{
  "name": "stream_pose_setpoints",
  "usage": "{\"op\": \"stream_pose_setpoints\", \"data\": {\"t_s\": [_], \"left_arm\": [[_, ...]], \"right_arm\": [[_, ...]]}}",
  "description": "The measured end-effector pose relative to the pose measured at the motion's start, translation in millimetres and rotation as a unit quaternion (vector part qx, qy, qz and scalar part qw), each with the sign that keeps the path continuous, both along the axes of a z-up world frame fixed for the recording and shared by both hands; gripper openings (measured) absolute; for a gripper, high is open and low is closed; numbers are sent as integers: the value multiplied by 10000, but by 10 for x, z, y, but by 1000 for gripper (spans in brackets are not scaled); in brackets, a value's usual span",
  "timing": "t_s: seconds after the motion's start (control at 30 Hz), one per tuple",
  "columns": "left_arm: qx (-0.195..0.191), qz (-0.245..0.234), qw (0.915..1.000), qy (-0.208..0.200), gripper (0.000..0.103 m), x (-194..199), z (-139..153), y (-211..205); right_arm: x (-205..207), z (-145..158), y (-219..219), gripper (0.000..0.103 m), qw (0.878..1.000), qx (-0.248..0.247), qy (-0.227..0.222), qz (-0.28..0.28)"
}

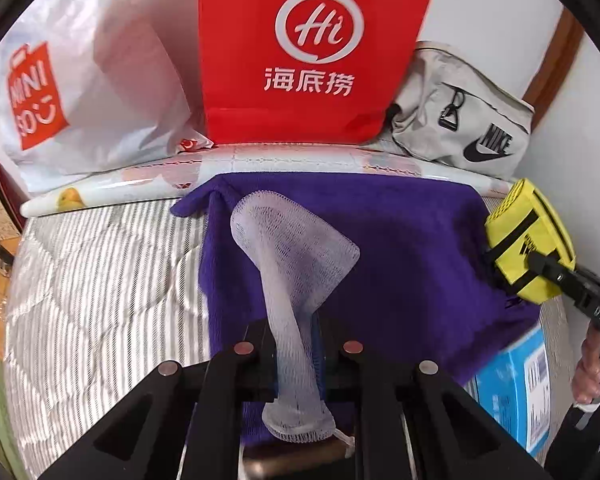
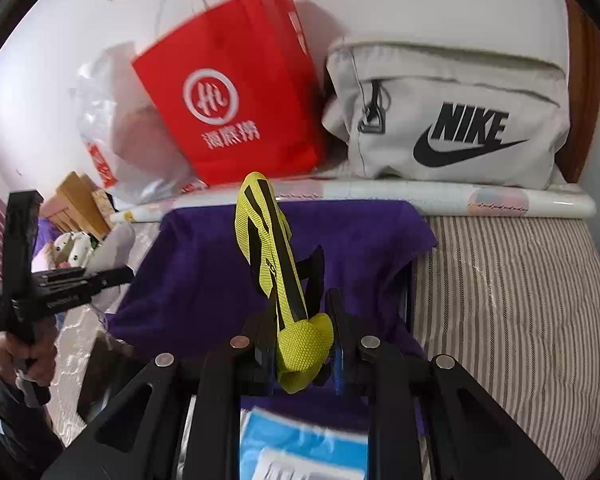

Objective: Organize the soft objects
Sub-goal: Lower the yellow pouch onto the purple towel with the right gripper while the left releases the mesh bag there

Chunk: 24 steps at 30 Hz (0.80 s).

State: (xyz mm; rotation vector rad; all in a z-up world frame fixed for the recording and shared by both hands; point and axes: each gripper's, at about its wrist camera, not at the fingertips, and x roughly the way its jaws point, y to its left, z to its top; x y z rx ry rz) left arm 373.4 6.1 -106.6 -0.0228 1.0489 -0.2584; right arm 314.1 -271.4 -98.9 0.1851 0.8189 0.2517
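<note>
White wall [image 2: 420, 0] behind, brown wood trim [image 2: 584, 92] at right; striped bed cover [image 2: 512, 300] w/ even light.

Your left gripper [image 1: 294, 344] hides the middle of the white mesh pouch [image 1: 296, 256], so you cannot see where the fingers touch it. The blue box [image 1: 512, 392] is partly under the purple towel [image 1: 400, 248] and its label is too small to read. In the right wrist view, the red bag [image 2: 236, 104] is blurred.

Right gripper [image 2: 300, 320] clamps yellow pouch [image 2: 272, 264] (black-striped) above purple cloth [image 2: 188, 264].
</note>
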Motion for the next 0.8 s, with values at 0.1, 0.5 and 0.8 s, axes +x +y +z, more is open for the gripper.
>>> {"op": "stream_pose_setpoints", "data": {"t_s": [0.1, 0.5, 0.8], "left_arm": [[-80, -19, 9999, 141, 12, 169, -83, -34], [-77, -123, 9983, 567, 12, 572, -423, -198], [298, -94, 9986, 437, 53, 602, -409, -271]], "right_arm": [[188, -114, 27, 20, 9998, -46, 204, 58], [630, -419, 45, 25, 9959, -60, 895, 72], [618, -313, 77, 48, 9960, -595, 667, 100]]}}
